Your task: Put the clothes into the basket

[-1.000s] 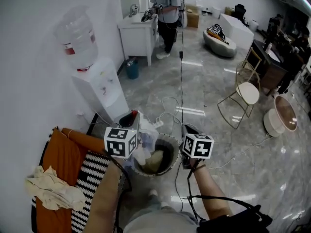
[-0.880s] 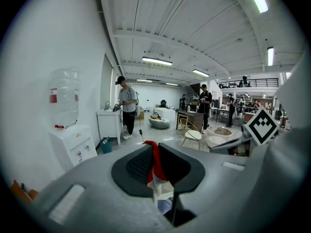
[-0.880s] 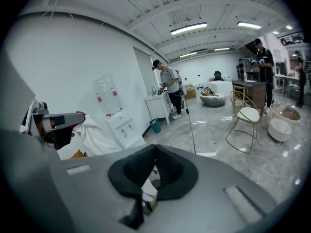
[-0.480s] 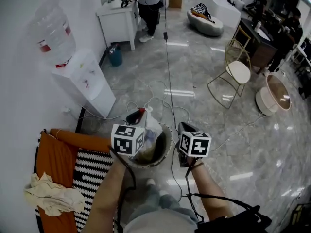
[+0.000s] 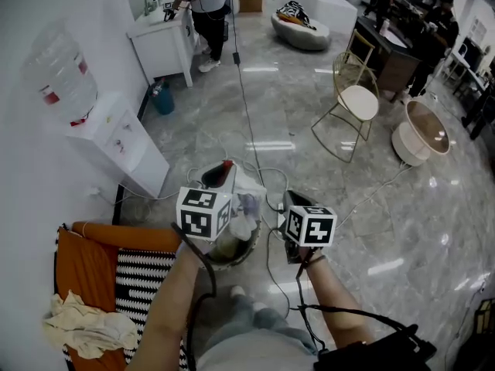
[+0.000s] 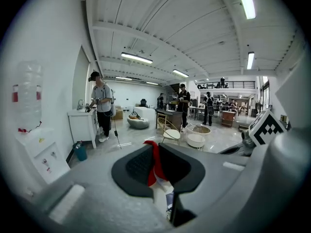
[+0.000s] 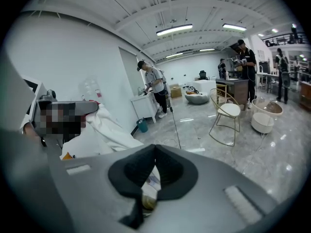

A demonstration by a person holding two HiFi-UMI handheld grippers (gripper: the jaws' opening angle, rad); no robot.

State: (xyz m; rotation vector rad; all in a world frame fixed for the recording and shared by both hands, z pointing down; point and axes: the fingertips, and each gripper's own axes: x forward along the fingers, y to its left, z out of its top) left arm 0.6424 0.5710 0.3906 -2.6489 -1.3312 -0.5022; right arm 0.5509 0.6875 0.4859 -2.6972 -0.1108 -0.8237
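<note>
Progress report: roughly halfway, going by what's lying where. Biggest thing first, the orange cover down at the lower left has a crumpled beige cloth sitting on it, well apart from everything else, so that piece hasn't gone in yet. The basket is on the floor right under both tools, mostly hidden by them. There's something olive-tan visible inside, which I'd guess is clothing already dropped in, but can't swear to it.

The white garment is the piece in play. It's up in the air over the basket, not in it yet. It hangs down, so its long axis runs pretty much top to bottom. The red edge is at the top, and the loose end trails toward the basket mouth.

The left gripper is clamped on that red edge, pads squeezing it tight. The right gripper is clenched with its tips touching. A bit of pale cloth shows in the slot lower down, but I'd say that's fabric hanging beyond it, not a grip.

What's left: let this one drop in, then go get the beige one.
</note>
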